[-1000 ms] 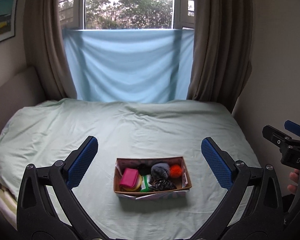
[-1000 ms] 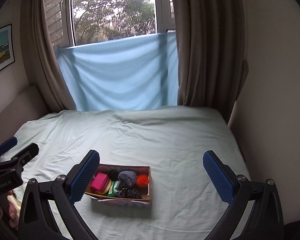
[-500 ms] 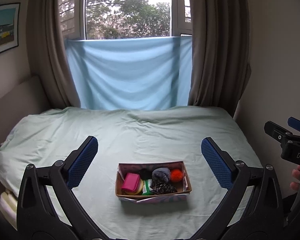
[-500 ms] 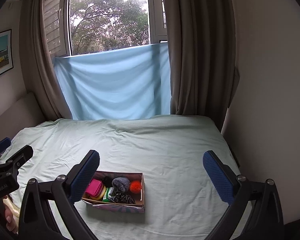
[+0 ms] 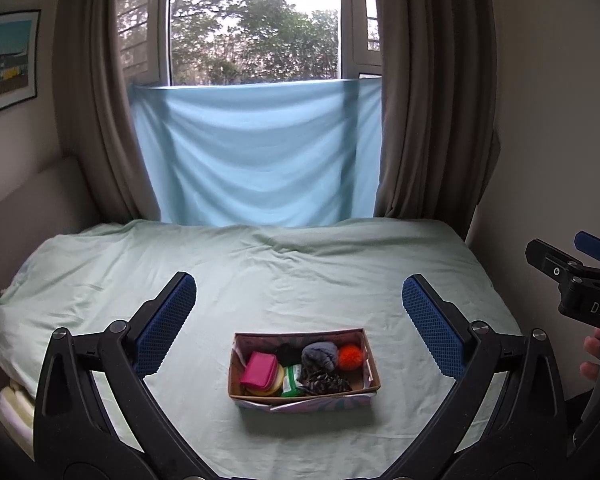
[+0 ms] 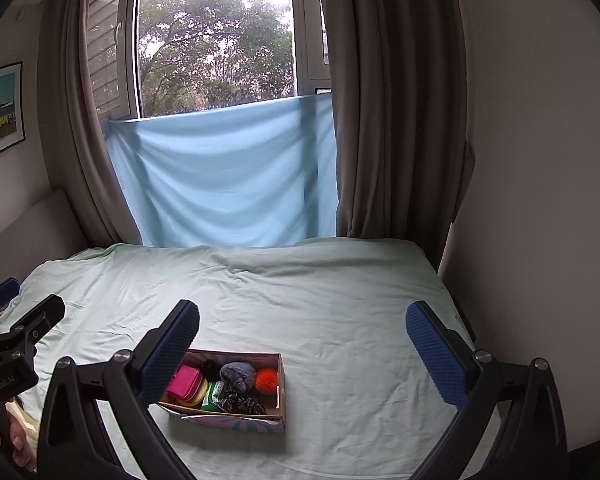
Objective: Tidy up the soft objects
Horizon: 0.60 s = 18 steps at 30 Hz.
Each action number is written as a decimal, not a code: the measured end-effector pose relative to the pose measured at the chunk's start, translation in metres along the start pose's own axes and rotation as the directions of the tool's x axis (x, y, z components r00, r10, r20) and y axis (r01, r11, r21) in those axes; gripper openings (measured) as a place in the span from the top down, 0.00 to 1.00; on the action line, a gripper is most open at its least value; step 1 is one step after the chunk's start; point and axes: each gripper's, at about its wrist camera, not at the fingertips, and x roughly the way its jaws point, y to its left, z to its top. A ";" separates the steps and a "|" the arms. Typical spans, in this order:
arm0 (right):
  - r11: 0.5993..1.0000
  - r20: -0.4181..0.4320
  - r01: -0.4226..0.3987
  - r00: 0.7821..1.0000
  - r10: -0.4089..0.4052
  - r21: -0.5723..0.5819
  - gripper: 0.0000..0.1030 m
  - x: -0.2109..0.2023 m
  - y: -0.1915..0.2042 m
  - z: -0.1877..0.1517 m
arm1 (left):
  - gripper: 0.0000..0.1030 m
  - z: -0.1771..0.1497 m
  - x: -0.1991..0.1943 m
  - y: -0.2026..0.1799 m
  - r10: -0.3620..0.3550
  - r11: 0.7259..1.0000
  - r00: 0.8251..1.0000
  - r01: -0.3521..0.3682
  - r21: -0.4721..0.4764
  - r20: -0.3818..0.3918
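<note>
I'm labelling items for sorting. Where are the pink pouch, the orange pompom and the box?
pink pouch (image 5: 259,369), left wrist view, its top face.
orange pompom (image 5: 350,356), left wrist view, its centre.
box (image 5: 304,401), left wrist view, near wall.

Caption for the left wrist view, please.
Open left gripper hovers above a cardboard box of soft items, including a pink pouch and orange pompom, on the bed.

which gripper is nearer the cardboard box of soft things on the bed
Left, narrowly. The left gripper faces the cardboard box squarely, box centred between its open fingers. The right gripper is offset right; the box sits by its left finger.
</note>
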 end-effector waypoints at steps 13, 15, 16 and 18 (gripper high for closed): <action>1.000 -0.002 0.002 1.000 -0.002 -0.003 0.00 0.003 0.002 0.001 | 0.00 0.002 0.010 0.000 -0.006 1.000 1.000 0.006 -0.011 -0.007; 1.000 -0.003 0.002 1.000 -0.002 -0.004 0.00 0.005 0.002 0.002 | 0.00 0.002 0.012 0.001 -0.006 1.000 1.000 0.006 -0.012 -0.009; 1.000 -0.004 0.003 1.000 -0.003 -0.005 0.00 0.006 0.002 0.003 | 0.00 0.002 0.013 0.001 -0.007 1.000 1.000 0.007 -0.013 -0.009; 1.000 -0.005 0.003 1.000 -0.003 -0.004 0.00 0.008 0.002 0.005 | 0.00 0.001 0.015 0.001 -0.007 1.000 1.000 0.007 -0.012 -0.008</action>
